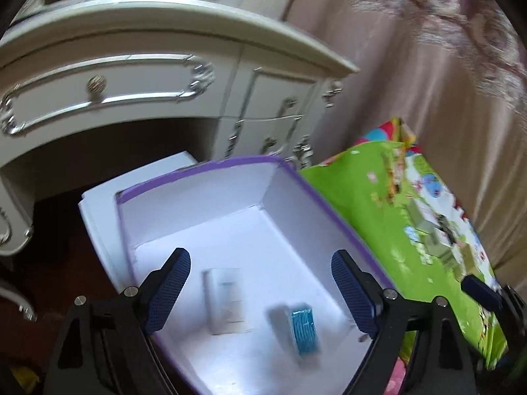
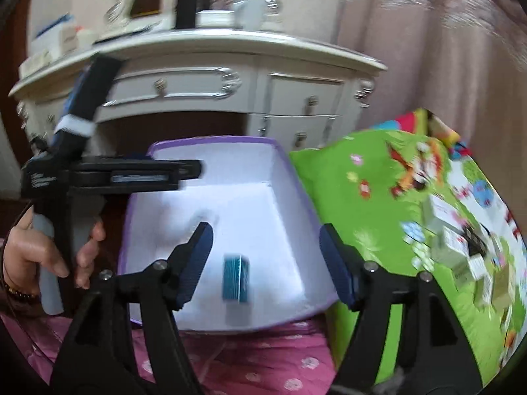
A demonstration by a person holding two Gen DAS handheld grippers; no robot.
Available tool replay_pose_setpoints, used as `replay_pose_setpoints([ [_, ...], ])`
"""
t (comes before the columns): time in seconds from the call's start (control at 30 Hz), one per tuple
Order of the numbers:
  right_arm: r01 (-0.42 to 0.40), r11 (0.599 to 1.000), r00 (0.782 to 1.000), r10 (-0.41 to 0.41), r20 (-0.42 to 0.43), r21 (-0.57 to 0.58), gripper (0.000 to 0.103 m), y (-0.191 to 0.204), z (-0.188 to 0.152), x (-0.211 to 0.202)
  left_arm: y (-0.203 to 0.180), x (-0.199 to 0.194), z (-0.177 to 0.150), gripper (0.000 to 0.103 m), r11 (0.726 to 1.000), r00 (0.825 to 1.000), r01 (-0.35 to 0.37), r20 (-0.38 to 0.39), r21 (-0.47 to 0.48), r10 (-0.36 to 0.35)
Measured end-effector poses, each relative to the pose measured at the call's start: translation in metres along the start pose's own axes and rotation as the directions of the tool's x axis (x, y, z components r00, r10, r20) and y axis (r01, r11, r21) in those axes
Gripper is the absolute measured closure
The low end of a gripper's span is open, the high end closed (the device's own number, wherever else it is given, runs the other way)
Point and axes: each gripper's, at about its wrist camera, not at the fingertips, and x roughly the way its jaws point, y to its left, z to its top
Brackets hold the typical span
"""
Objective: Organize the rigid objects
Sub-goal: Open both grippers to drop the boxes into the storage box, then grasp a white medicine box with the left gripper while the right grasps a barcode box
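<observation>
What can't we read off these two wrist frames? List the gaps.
- White packet in the purple-rimmed box: label motion-blurred in the left wrist view; in the right wrist view only a faint smear.
- Teal item: blurred in both views, so its kind is unclear.
- Small boxes on the green mat: print too blurred to read.
- Dresser top items: blurred, partly behind the left gripper.
- Box's near wall: cut off by the right gripper.
</observation>
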Motion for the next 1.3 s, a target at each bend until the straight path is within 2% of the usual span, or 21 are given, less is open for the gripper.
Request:
replay_pose_setpoints([
  [0.13,0.117,0.985,0.993,-0.117,-0.012,0.126,0.027,-0.049,-0.016,-0.016,-0.042,0.0,-0.008,0.014,0.984,0.999,0.041,-0.021,0.176,-0.038],
  [0.23,0.196,0.95,0.981,-0.19,-0.049,0.242,0.022,-0.09,-0.038,-0.031,-0.083,0.003,-0.019,0.014,0.946,0.994,0.103,-0.076,0.308,-0.083],
  [0.3,0.269,0.908,0.963,-0.254,-0.089,0.321,0.02,-0.121,-0.063,-0.044,-0.117,0.013,-0.025,0.014,0.906,0.981,0.164,-0.16,0.391,-0.109],
  [0.37,0.325,0.858,0.946,-0.292,-0.143,0.397,0.019,-0.149,-0.086,-0.052,-0.159,0.026,-0.036,0.014,0.85,0.96,0.224,-0.257,0.477,-0.109],
  [0.47,0.414,0.751,0.91,-0.332,-0.249,0.514,0.019,-0.193,-0.129,-0.069,-0.215,0.048,-0.057,0.014,0.766,0.911,0.349,-0.386,0.54,-0.143],
  [0.5,0.444,0.713,0.896,-0.343,-0.282,0.543,0.019,-0.206,-0.142,-0.075,-0.24,0.059,-0.067,0.014,0.728,0.888,0.398,-0.434,0.557,-0.153],
  [0.53,0.468,0.677,0.884,-0.34,-0.322,0.568,0.019,-0.22,-0.155,-0.078,-0.255,0.067,-0.075,0.014,0.705,0.872,0.426,-0.465,0.567,-0.153],
  [0.6,0.491,0.642,0.871,-0.335,-0.36,0.588,0.019,-0.243,-0.172,-0.083,-0.294,0.094,-0.09,0.014,0.667,0.85,0.453,-0.511,0.592,-0.124],
  [0.63,0.502,0.633,0.864,-0.338,-0.373,0.589,0.019,-0.251,-0.178,-0.083,-0.306,0.103,-0.096,0.014,0.657,0.844,0.46,-0.524,0.598,-0.114],
  [0.67,0.513,0.625,0.857,-0.339,-0.387,0.588,0.019,-0.259,-0.183,-0.082,-0.318,0.114,-0.1,0.011,0.649,0.842,0.458,-0.53,0.607,-0.099],
  [0.7,0.517,0.625,0.855,-0.335,-0.397,0.586,0.019,-0.267,-0.185,-0.077,-0.331,0.12,-0.102,0.011,0.633,0.87,0.424,-0.486,0.648,-0.086],
  [0.73,0.515,0.631,0.855,-0.328,-0.402,0.58,0.019,-0.274,-0.185,-0.071,-0.342,0.127,-0.104,0.011,0.621,0.886,0.399,-0.459,0.675,-0.069],
  [0.77,0.514,0.642,0.854,-0.32,-0.41,0.569,0.019,-0.282,-0.184,-0.062,-0.35,0.133,-0.104,0.005,0.617,0.896,0.38,-0.441,0.689,-0.059],
  [0.83,0.511,0.665,0.852,-0.308,-0.424,0.544,0.019,-0.293,-0.178,-0.041,-0.36,0.146,-0.1,0.0,0.631,0.896,0.377,-0.439,0.678,-0.064],
  [0.93,0.489,0.704,0.862,-0.3,-0.408,0.515,0.018,-0.308,-0.167,-0.008,-0.371,0.16,-0.092,0.0,0.633,0.898,0.376,-0.434,0.677,-0.07],
  [1.03,0.473,0.711,0.87,-0.286,-0.401,0.52,0.017,-0.338,-0.148,0.022,-0.381,0.172,-0.086,0.0,0.609,0.893,0.399,-0.441,0.686,-0.088],
  [1.13,0.476,0.706,0.867,-0.278,-0.413,0.524,0.017,-0.367,-0.136,0.044,-0.389,0.184,-0.079,0.0,0.585,0.889,0.418,-0.445,0.695,-0.106],
  [1.2,0.474,0.706,0.87,-0.285,-0.402,0.526,0.026,-0.376,-0.134,0.047,-0.395,0.189,-0.076,0.0,0.586,0.888,0.417,-0.449,0.694,-0.101],
  [1.23,0.478,0.702,0.87,-0.293,-0.397,0.528,0.051,-0.375,-0.134,0.043,-0.398,0.192,-0.075,0.0,0.584,0.887,0.419,-0.451,0.695,-0.099],
  [1.27,0.475,0.702,0.873,-0.298,-0.387,0.531,0.066,-0.373,-0.136,0.037,-0.402,0.195,-0.074,0.0,0.581,0.886,0.422,-0.453,0.696,-0.1],
  [1.3,0.475,0.704,0.872,-0.297,-0.389,0.528,0.066,-0.368,-0.141,0.029,-0.407,0.198,-0.075,0.0,0.574,0.885,0.427,-0.454,0.699,-0.106],
])
